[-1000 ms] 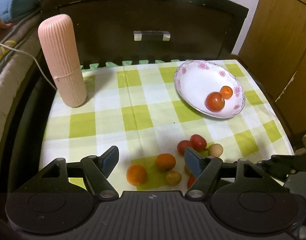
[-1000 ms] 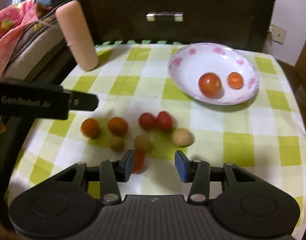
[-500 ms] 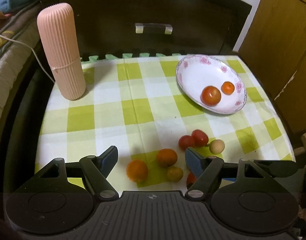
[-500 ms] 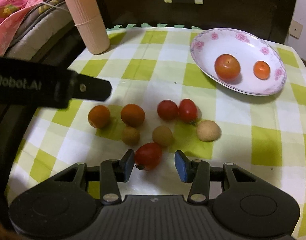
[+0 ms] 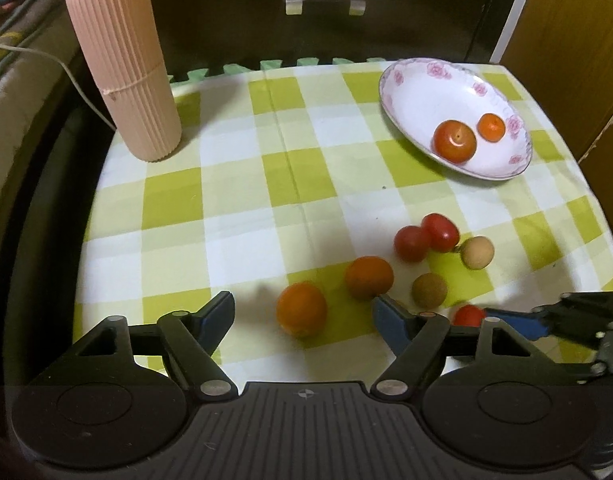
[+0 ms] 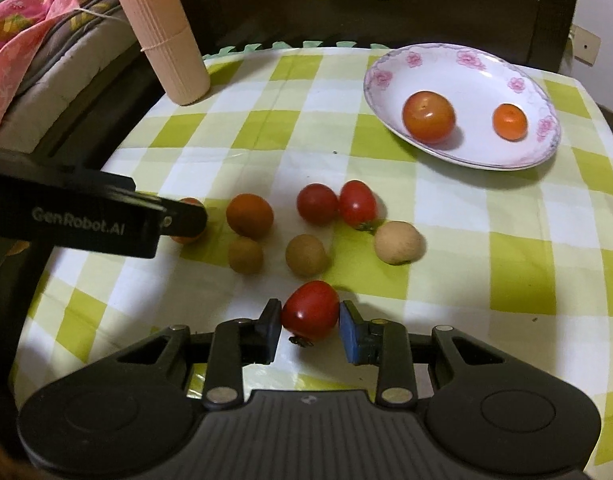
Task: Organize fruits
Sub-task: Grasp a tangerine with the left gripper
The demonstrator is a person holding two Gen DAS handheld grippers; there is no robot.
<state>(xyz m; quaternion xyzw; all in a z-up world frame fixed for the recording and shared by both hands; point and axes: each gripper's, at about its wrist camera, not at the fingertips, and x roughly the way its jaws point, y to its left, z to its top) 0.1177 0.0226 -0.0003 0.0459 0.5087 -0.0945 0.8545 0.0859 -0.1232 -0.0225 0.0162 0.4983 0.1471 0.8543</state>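
The right claw (image 6: 310, 326) was clamped on a red tomato (image 6: 311, 310) on the near worktop (image 6: 518, 248). The left claw (image 5: 304, 318) stood apart (around 1 orange fruit (image 5: 301, 309)). Next likely came a lift toward the far-right plate (image 6: 390, 72).

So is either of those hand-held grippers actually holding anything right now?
The right hand-held gripper is closed on a red tomato, its pads against the two sides. The left hand-held gripper is open and holds nothing.

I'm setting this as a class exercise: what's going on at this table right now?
A person with two handheld grippers is sorting fruit. The right gripper has its pads around a red tomato on the checked cloth. The left gripper is open around an orange fruit. The plate holds two fruits; seven more lie loose.
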